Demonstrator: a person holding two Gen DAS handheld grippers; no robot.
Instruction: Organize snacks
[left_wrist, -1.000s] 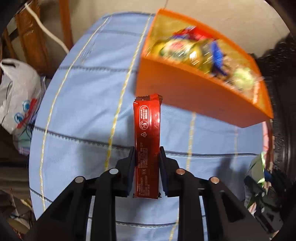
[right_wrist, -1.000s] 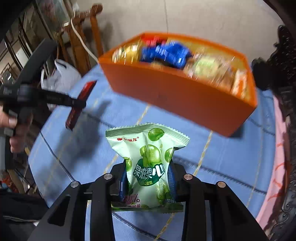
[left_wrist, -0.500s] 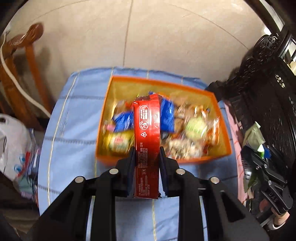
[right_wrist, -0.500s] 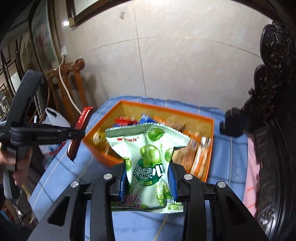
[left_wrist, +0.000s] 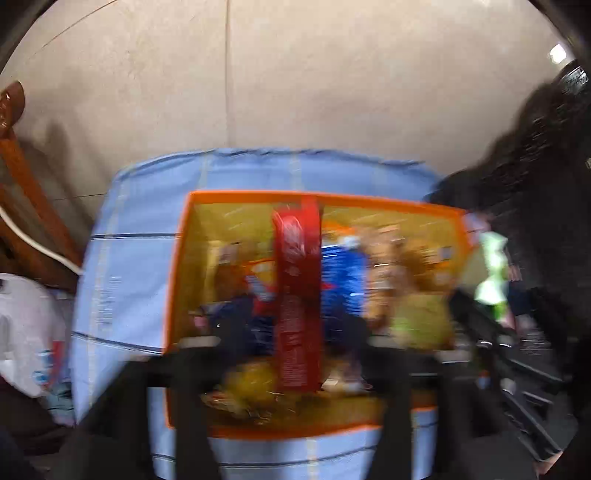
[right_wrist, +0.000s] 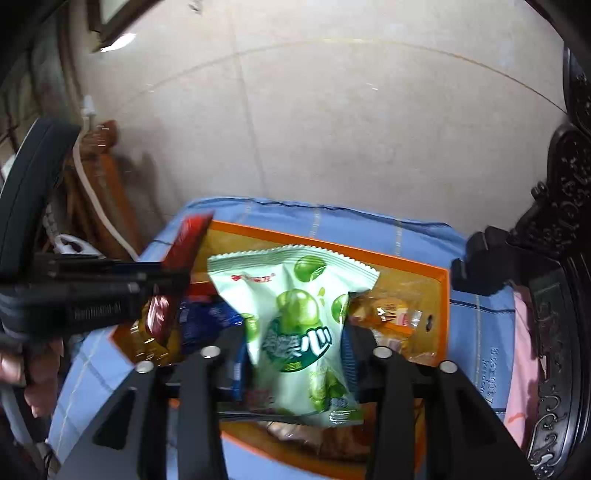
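— Snacks: where are the two now?
— Red bar (left_wrist: 295, 295) and green pouch (right_wrist: 299, 325) hang over the orange bin (right_wrist: 441, 314), which a second ago lay farther ahead on the blue-clothed table (left_wrist: 129, 258).
— And each claw?
— Left claw (left_wrist: 291, 354) and right claw (right_wrist: 293, 354) are both opening, pads drawn off the packets between them. Both should drop in.
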